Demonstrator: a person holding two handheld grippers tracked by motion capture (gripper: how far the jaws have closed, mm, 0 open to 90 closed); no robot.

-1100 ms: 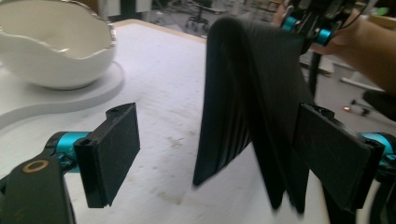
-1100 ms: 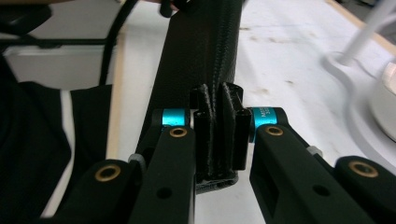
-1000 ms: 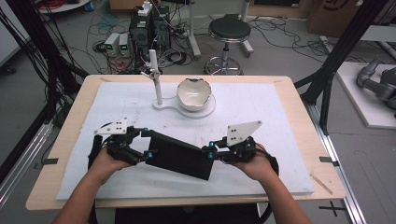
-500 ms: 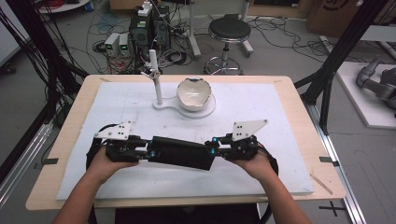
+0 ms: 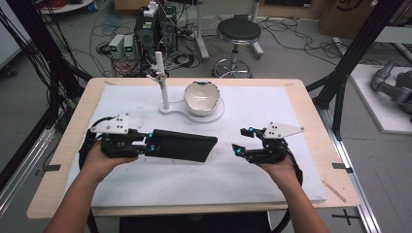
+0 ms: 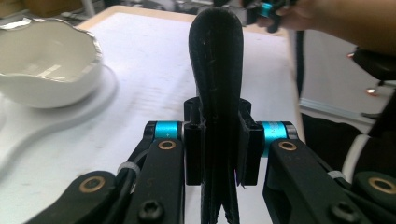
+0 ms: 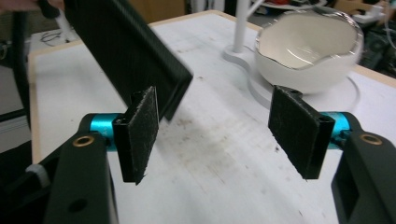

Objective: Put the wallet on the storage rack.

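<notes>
A flat black case (image 5: 183,145) sticks out level to the right from my left gripper (image 5: 150,144), which is shut on its left end and holds it above the white mat. The left gripper view looks along the case (image 6: 215,70), edge-on, with both pads pressed on its sides. My right gripper (image 5: 241,140) hovers apart from the case's free end, to its right. Its jaws have just been opening and stand open, with nothing between the pads (image 7: 140,130). The case's corner (image 7: 126,51) hangs beyond them in the right gripper view.
A white bowl (image 5: 201,97) with a wavy rim sits on a white round base at the back centre, beside a white upright post (image 5: 163,87). A white mat (image 5: 272,184) covers the wooden table (image 5: 58,194). Cables, a stool and equipment stand on the floor behind.
The right gripper has let go of the case's right end, opened and drawn away to the right. The left gripper has risen a little with the case, which now hangs from it alone.
</notes>
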